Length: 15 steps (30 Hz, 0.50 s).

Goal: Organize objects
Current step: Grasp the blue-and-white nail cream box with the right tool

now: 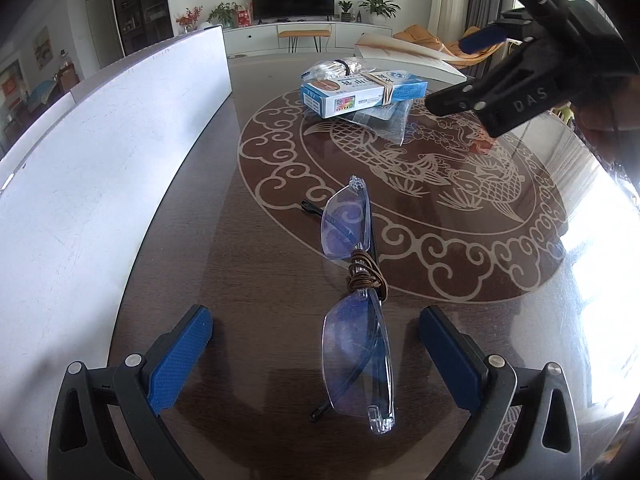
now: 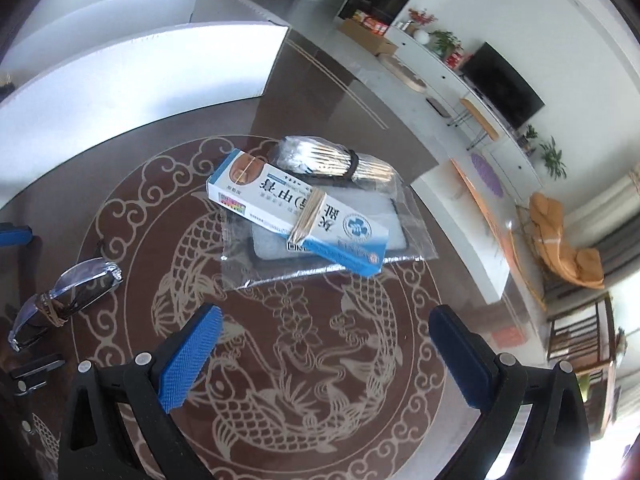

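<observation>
A living room with a television and potted plants along the far wall framed a dark glossy table [image 1: 248, 128] inlaid with a pale fish-and-cloud medallion; a white board [image 1: 100, 184] stood along its edge at about nine o'clock from the left gripper. The left gripper [image 1: 316, 356] hovered low with its jaws wide apart and empty, straddling the near lens of a pair of rimless glasses [image 1: 354, 300], folded and bound at the bridge with brown cord, which lay on the table pointing toward twelve o'clock. The right gripper [image 2: 324, 356], jaws likewise apart and holding nothing, hung above the medallion, facing at twelve o'clock a blue-and-white box [image 2: 296, 212] rubber-banded with a bundle of sticks, stacked with a wrapped bundle [image 2: 332, 162] on a clear plastic bag [image 2: 408, 240]. The step in hand appeared to be grasping the glasses; closing on the corded bridge rather than a lens would probably give the firmer, safer hold.
</observation>
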### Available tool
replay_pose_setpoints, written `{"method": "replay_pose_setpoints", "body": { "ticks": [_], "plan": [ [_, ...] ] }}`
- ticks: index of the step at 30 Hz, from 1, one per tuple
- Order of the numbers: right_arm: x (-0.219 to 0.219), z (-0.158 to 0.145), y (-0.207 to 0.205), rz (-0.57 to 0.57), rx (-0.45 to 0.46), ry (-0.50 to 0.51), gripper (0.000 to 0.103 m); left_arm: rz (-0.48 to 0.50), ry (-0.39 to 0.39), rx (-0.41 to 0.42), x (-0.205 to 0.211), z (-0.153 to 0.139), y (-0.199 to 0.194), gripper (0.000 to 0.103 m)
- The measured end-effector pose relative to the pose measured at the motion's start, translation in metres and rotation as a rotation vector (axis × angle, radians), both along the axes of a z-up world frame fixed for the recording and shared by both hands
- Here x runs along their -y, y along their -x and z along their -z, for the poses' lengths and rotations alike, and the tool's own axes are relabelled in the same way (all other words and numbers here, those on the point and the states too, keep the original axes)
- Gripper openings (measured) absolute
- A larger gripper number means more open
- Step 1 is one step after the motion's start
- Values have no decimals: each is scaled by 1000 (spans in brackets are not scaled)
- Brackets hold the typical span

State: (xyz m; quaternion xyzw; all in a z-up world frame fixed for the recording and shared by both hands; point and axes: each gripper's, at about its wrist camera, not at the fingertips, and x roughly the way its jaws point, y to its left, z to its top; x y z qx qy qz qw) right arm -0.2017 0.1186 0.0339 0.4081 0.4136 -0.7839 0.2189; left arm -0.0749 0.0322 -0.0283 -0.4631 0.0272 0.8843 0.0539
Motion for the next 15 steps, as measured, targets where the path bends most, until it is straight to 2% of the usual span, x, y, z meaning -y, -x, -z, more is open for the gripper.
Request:
{"method": "replay_pose_setpoints", "body": {
  "ticks": [4,8,10,11,12,13,14,15],
  "plan": [
    [27,16,36,-85,58,-116,102,0,0,0,0,0,0,103],
    [43,25,61,-116,133,-107,102,0,0,0,0,0,-1,103],
    [43,31,73,-104,228,-74,102,0,0,0,0,0,-1,103],
    [42,35,78,-92,290,-62,98,1,1,0,-1,0,-1,103],
    [39,39,81,-76,344,-56,86,1,1,-1,-1,0,-1,103],
    [36,39,82,-60,355,-42,84,2,1,-1,-1,0,0,103],
    [33,36,82,-49,369,-11,77,2,1,-1,-1,0,0,103],
    [28,33,81,-35,401,28,59,1,1,-1,-1,0,0,103]
  ]
}}
